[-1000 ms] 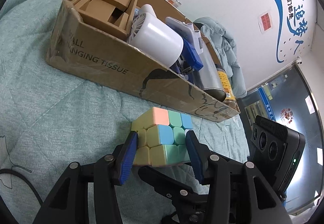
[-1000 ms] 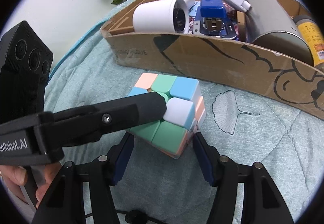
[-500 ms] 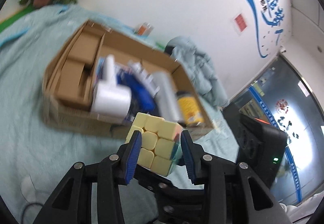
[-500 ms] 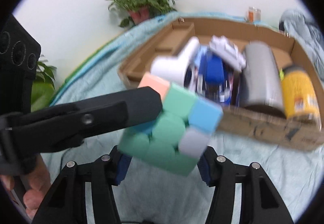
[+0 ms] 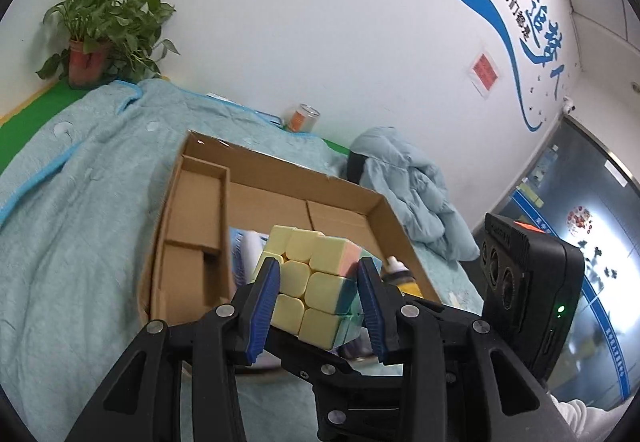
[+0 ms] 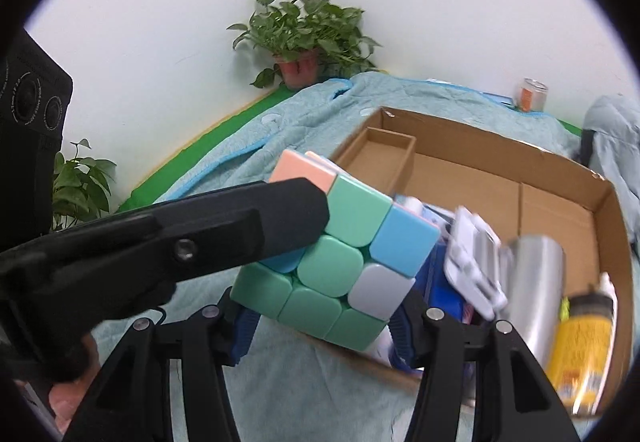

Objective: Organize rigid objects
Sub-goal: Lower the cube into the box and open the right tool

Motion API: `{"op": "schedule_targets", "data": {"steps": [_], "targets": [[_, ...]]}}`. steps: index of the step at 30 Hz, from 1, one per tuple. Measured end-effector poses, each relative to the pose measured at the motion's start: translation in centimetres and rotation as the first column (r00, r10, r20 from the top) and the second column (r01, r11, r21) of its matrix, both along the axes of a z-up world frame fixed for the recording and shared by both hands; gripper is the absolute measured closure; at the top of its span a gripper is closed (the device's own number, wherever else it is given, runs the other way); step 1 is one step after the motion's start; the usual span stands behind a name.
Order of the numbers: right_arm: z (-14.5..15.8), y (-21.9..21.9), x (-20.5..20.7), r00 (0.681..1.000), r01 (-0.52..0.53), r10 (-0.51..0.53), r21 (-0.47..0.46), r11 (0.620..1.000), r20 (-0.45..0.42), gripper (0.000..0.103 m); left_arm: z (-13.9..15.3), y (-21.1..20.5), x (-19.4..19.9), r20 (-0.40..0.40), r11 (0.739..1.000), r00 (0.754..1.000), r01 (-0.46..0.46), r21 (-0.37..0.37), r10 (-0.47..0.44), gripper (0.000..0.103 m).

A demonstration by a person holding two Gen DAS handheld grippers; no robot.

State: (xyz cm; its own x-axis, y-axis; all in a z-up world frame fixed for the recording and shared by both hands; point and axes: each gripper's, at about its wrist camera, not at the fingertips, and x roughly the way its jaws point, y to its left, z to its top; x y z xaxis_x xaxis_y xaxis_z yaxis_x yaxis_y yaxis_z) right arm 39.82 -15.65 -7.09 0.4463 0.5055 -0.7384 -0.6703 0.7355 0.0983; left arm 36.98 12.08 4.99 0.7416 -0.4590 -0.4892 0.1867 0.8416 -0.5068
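I have the puzzle cube (image 5: 316, 282) clamped in both the left gripper (image 5: 318, 306) and right gripper (image 6: 324, 326), lifted above the cardboard box (image 6: 560, 178). I should carry it level over the bare back corner, clear of the metal cylinder (image 6: 536, 282), then lower gently.

Bed covered by a teal quilt (image 5: 80, 202). Resting on the quilt: an open cardboard box (image 5: 376, 210), a crumpled pale-blue jacket (image 5: 408, 178) beside its far corner, and a small can (image 5: 304, 117) near the wall.
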Motion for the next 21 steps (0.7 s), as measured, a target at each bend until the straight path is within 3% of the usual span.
{"op": "schedule_targets", "data": {"steps": [7, 9, 11, 14, 18, 19, 21], "targets": [[-3.5, 3.7, 4.3, 0.988, -0.015, 0.011, -0.027, 1.0, -0.151, 0.048, -3.2, 2.8, 4.7, -0.107, 0.997, 0.993, -0.043, 0.059, 0.049, 0.066], [-4.4, 3.9, 4.6, 0.984, -0.002, -0.008, -0.053, 0.999, -0.181, 0.048, -4.6, 2.7, 5.4, -0.147, 0.992, 0.986, -0.055, 0.112, 0.072, 0.064], [-4.6, 3.4, 4.3, 0.983, 0.01, -0.017, -0.039, 0.999, -0.182, 0.048, -5.4, 2.4, 5.1, -0.163, 0.986, 0.982, -0.074, 0.149, 0.098, 0.047], [-3.4, 2.0, 2.8, 0.994, 0.035, -0.039, -0.039, 0.999, -0.105, 0.048, -5.2, 1.8, 3.6, -0.103, 0.978, 0.987, -0.107, 0.181, 0.127, 0.032], [-1.6, -0.7, 0.3, 0.994, 0.108, -0.108, -0.037, 0.994, -0.006, 0.031, -3.2, -0.3, 0.6, 0.027, 0.939, 0.983, -0.182, 0.291, 0.183, 0.011], [-1.3, -1.6, -0.5, 0.989, 0.144, -0.143, -0.044, 0.989, 0.027, 0.03, -2.7, -1.0, -0.3, 0.072, 0.928, 0.98, -0.2, 0.313, 0.187, 0.001], [-1.1, -3.3, -1.7, 0.978, 0.201, -0.196, -0.066, 0.977, 0.072, 0.03, -1.9, -2.6, -2.0, 0.133, 0.908, 0.971, -0.234, 0.348, 0.199, 0.001]]}}
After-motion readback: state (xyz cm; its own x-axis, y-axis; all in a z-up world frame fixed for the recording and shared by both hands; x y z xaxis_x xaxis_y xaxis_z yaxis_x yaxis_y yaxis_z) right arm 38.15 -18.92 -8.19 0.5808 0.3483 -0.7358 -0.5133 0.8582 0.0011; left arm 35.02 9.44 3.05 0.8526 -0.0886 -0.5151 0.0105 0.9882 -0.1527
